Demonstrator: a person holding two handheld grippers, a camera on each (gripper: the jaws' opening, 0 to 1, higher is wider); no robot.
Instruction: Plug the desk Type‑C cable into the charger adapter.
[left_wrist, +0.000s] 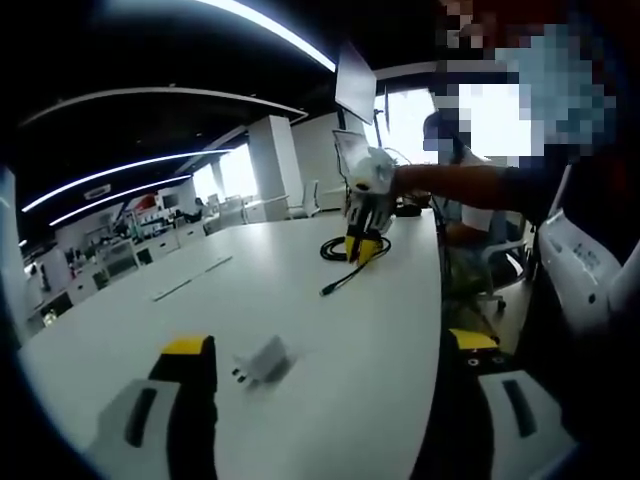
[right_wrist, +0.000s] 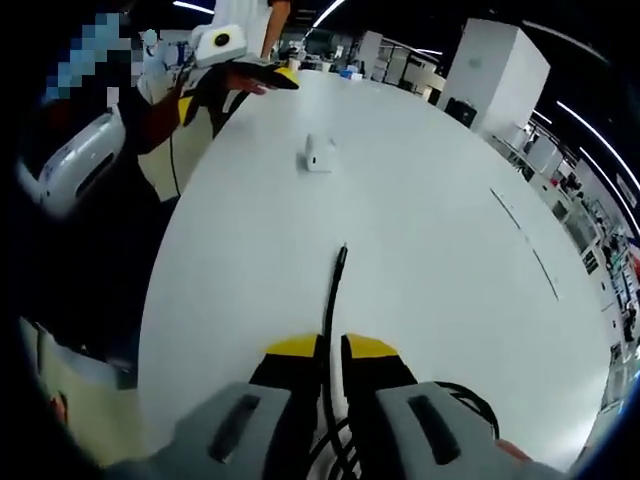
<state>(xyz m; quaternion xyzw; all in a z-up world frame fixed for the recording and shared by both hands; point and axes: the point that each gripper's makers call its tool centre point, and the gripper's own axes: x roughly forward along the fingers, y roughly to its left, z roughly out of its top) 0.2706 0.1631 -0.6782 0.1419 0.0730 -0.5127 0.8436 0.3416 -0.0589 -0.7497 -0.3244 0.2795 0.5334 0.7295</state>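
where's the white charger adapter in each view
Left gripper view: the charger adapter lies low in the picture on the white table, just right of the left gripper's yellow-tipped jaw.
Right gripper view: the adapter sits in the upper middle, beyond the cable tip.
Shared landmark: the black Type-C cable.

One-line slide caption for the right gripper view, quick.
Right tongs shut on black Type-C cable, its plug aimed across the white table toward the white charger adapter.

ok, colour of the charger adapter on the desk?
White charger adapter, clearest in the left gripper view, lying on the white desk.
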